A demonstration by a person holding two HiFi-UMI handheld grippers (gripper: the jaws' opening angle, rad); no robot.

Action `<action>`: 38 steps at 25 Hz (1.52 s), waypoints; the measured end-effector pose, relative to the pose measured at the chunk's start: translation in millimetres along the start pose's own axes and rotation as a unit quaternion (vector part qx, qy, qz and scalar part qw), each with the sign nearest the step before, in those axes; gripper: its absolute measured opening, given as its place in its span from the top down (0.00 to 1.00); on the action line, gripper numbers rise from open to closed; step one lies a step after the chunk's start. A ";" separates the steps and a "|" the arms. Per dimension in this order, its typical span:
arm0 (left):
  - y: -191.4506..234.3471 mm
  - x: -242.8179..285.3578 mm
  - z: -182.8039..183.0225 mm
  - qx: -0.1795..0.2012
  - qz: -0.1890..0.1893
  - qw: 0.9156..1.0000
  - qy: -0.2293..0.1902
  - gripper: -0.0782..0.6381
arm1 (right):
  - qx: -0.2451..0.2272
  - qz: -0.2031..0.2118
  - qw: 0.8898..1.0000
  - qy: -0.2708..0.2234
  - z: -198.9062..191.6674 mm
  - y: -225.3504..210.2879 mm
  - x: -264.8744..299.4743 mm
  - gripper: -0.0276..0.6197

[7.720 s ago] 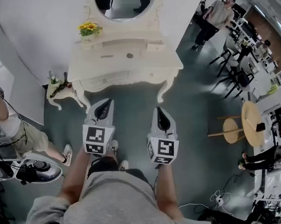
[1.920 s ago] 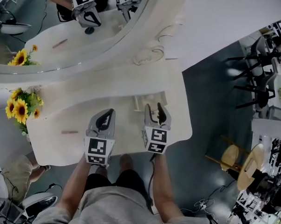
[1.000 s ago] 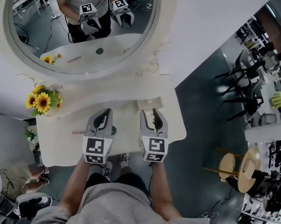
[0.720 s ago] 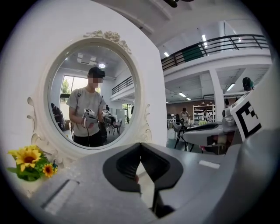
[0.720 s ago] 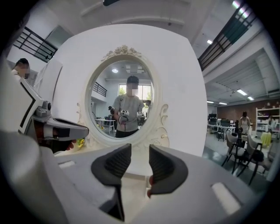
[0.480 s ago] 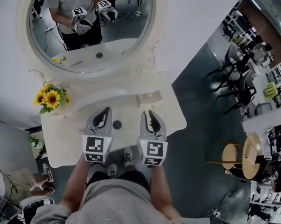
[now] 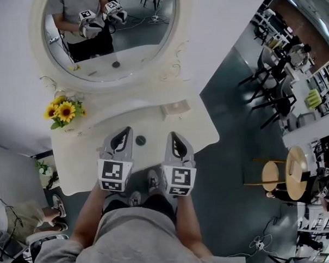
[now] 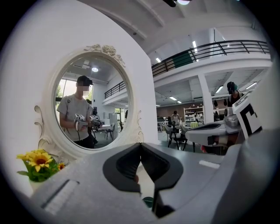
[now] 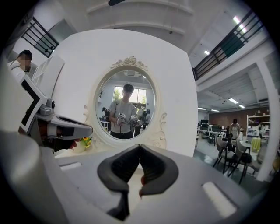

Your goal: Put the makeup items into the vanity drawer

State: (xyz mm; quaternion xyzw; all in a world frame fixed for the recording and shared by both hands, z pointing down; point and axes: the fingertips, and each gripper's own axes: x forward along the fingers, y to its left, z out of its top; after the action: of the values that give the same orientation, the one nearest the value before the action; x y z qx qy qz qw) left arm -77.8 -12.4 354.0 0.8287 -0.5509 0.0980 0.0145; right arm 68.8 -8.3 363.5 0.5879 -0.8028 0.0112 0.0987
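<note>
Since the earlier frames, both grippers have been drawn back from the small vanity drawer (image 7: pixel 175 108) towards the front edge of the vanity table (image 7: pixel 81 156). The jaws of the right gripper (image 7: pixel 174 137) have just been closing and are now pressed together, with nothing held. The jaws of the left gripper (image 7: pixel 122 136) are likewise closed and empty. A small dark round makeup item (image 7: pixel 140 140) lies on the tabletop between the two grippers, in front of the drawer.
</note>
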 end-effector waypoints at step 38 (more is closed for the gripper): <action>46.2 2.2 -219.7 -0.117 0.131 0.965 0.194 0.88 | -0.029 0.238 0.946 0.217 -209.5 107.5 96.9 0.75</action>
State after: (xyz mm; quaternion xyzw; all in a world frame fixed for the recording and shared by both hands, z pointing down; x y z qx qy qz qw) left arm -151.4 -3.5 566.0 0.7073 -0.6486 0.1925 0.2047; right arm -30.6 -38.4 596.0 0.3596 -0.8787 0.1380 0.2819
